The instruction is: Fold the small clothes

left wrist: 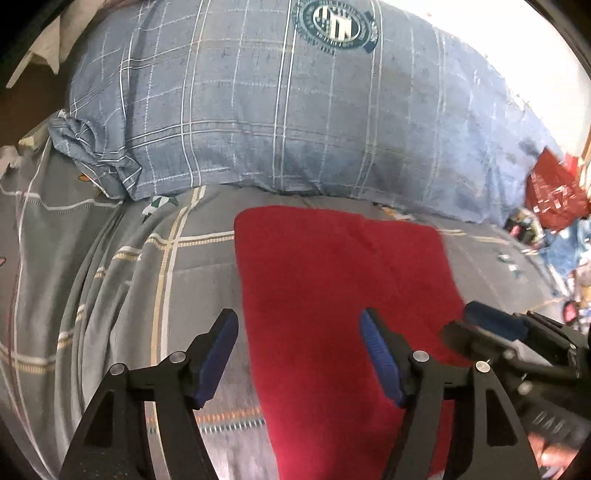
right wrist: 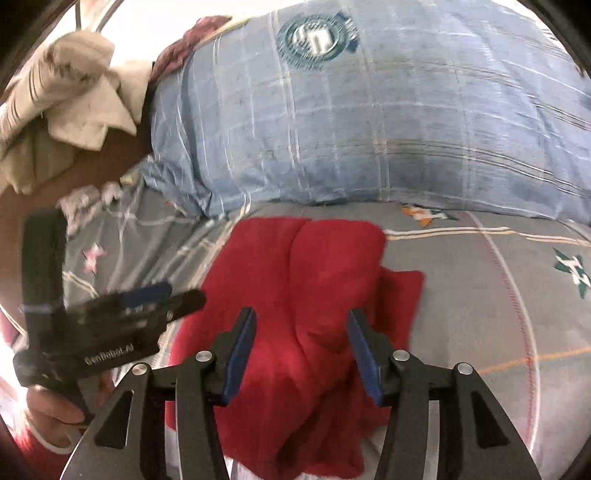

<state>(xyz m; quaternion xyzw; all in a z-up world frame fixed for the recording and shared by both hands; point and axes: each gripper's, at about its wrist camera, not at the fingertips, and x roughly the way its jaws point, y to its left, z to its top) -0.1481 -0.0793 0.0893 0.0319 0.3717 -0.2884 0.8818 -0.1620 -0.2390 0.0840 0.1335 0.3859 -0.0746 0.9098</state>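
Red cloth lies on the bed, long axis running up-frame from both hand-held grippers, left and right, jaws apart and empty, roughly equally near.

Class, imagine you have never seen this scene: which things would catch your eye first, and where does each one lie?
The red garment lies spread on the grey checked bedsheet, right in front of both grippers. Behind it sits a big blue plaid pillow with a round dark green emblem near its top edge. Both the left gripper and right gripper hang open above the red cloth.
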